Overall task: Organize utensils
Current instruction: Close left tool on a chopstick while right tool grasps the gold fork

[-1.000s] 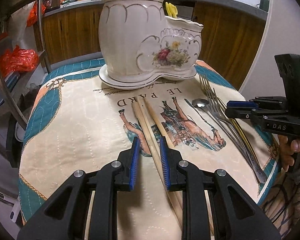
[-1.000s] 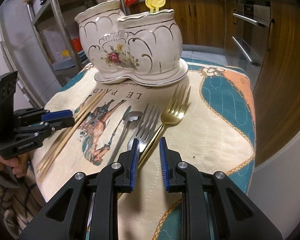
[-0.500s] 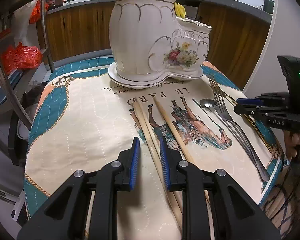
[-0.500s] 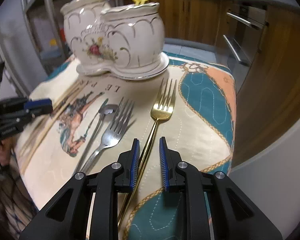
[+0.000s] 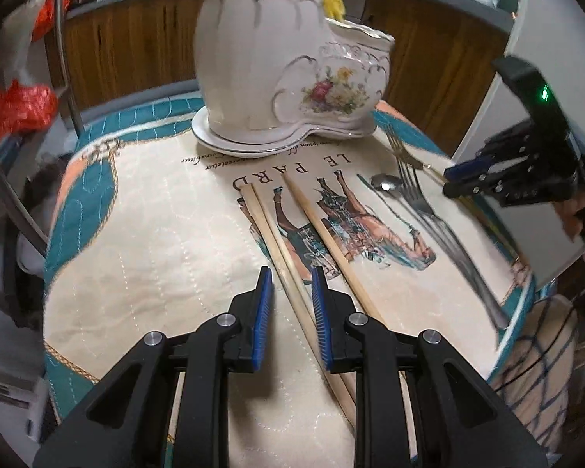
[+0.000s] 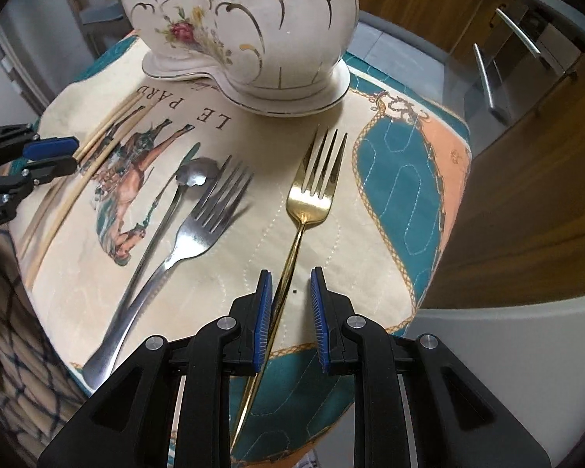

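A white floral ceramic utensil holder (image 5: 288, 74) stands at the far side of the printed table mat; it also shows in the right wrist view (image 6: 253, 27). Wooden chopsticks (image 5: 292, 249) lie on the mat, and my left gripper (image 5: 291, 304) is open with one chopstick running between its jaws. A gold fork (image 6: 312, 195), a silver fork (image 6: 191, 234) and a small silver spoon (image 6: 193, 175) lie side by side. My right gripper (image 6: 291, 300) is open, low over the gold fork's handle, which passes between its jaws near the left pad.
The mat (image 5: 144, 234) covers a small round table with edges close on all sides. Wooden cabinets (image 6: 526, 156) stand to the right. A metal shelf with red bags (image 5: 15, 109) stands at the left. A yellow item (image 5: 333, 4) sticks out of the holder.
Both grippers have moved forward and down toward the table. The right gripper shifted right from the silver fork to straddle the gold fork's handle. The left one came over the chopsticks.
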